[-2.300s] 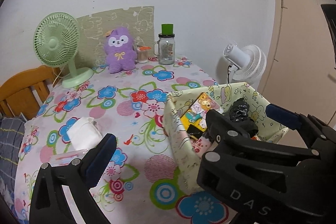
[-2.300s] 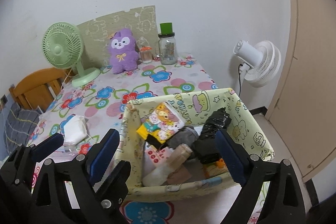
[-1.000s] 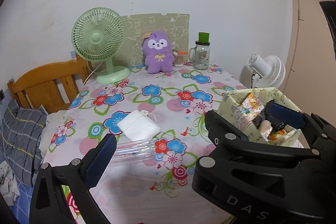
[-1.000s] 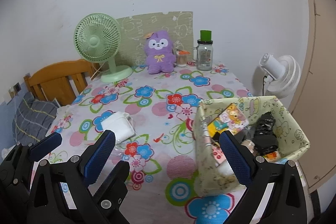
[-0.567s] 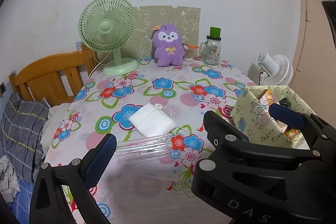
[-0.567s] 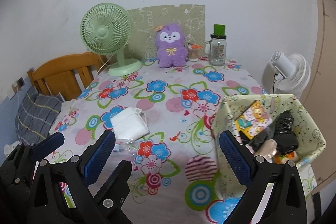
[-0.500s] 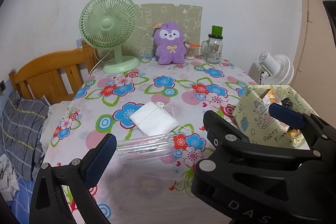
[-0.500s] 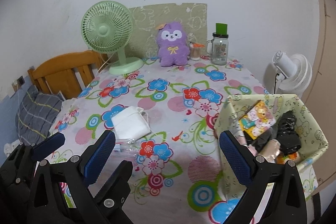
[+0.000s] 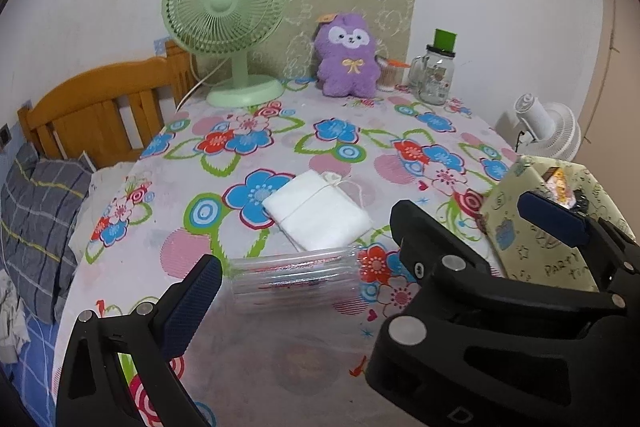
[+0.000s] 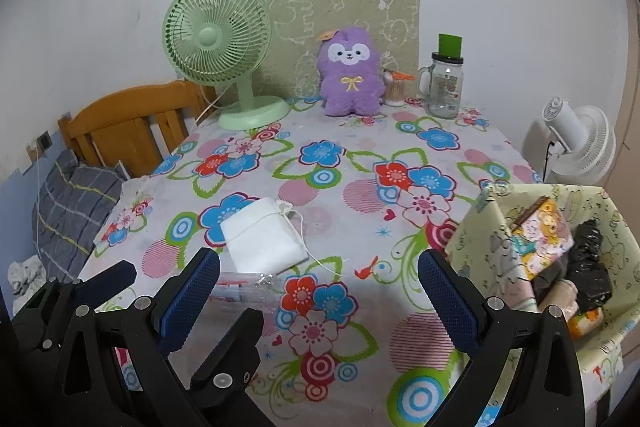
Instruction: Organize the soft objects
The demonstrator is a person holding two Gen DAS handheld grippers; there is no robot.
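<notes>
both hand-held grippers [image 9: 372, 259] [image 10: 318, 291] wide open, empty, white pouch [image 10: 262, 241] just beyond them

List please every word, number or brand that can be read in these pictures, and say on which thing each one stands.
"PARTY" on the outer wall of the fabric storage box, with a second line under it cut off by the gripper.
"D" embossed on the black body of the other gripper, the rest out of frame.
Label on the glass jar: too small to read.
Tag on the purple plush toy: too small to read.
</notes>
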